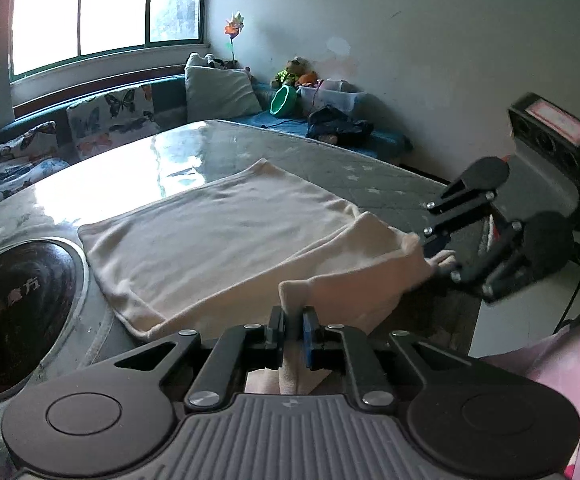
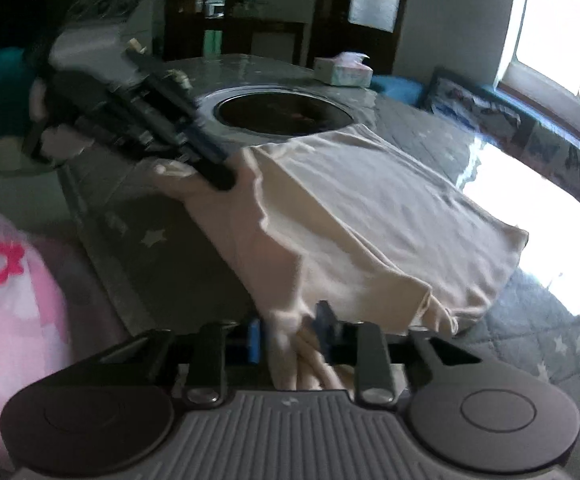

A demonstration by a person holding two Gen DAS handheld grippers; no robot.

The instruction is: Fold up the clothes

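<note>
Cream garment [image 1: 218, 236] lies on the star-quilted table [image 1: 369, 172]; the left gripper [image 1: 291, 330] pinches its near edge beside a dark hob [image 1: 14, 308] with blurred white characters. Right-wrist view: the right gripper [image 2: 290, 330] pinches bunched cream cloth.

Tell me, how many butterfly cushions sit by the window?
2 in the left view: one butterfly cushion below the window, another further left. More may be hidden.
</note>
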